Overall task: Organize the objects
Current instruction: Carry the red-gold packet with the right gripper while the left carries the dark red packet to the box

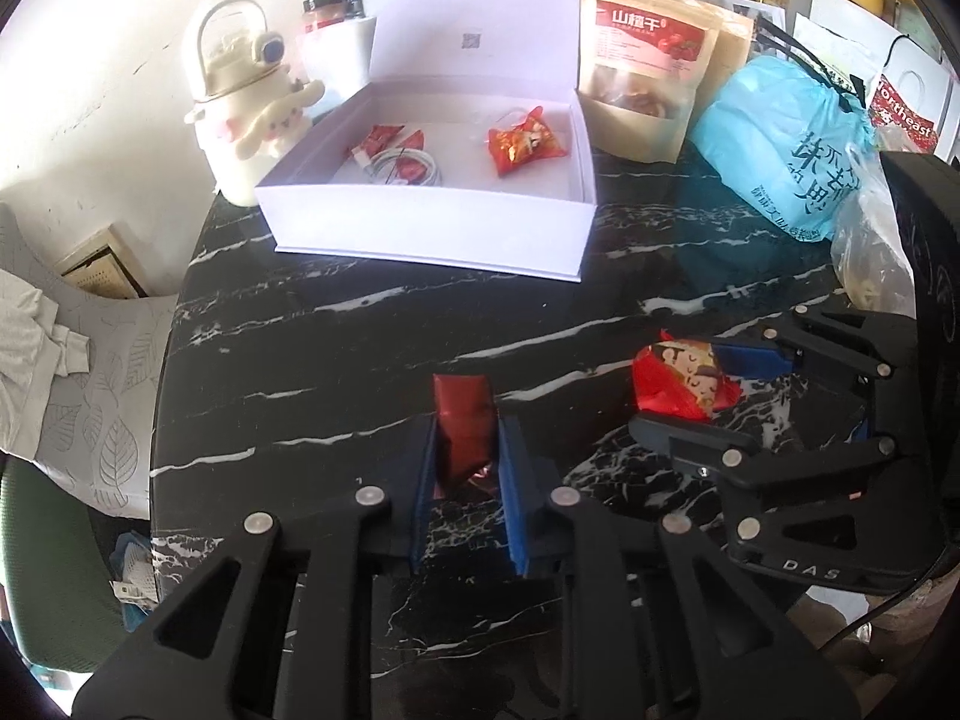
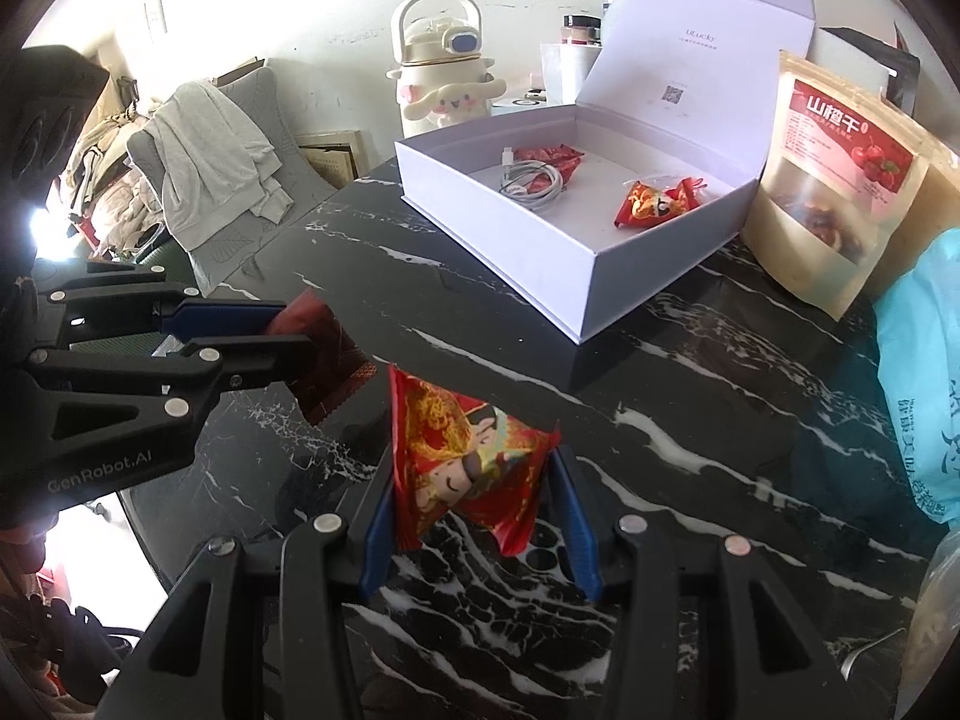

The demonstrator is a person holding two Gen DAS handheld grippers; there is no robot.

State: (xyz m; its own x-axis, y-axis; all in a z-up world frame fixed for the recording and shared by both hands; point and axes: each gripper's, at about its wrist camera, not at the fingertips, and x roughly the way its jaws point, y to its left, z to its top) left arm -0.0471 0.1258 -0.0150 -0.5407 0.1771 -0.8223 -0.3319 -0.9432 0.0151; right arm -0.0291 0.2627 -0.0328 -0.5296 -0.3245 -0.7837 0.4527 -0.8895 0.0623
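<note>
A dark red packet (image 1: 463, 420) is clamped in the left gripper (image 1: 467, 450), and a cartoon-printed red packet (image 2: 471, 468) in the right gripper (image 2: 474, 498), both near, above the tabletop (image 1: 360, 330). Each should be carried over the near wall of the far white box (image 1: 432, 228), lowered inside, and only then let go.

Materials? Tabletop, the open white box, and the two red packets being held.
Tabletop: looks like polished black stone, white veins, glossy reflections. White box: likely matte rigid cardboard, crisp folded edges. Dark red packet and cartoon packet: shiny crinkled foil or plastic film, probably.
</note>
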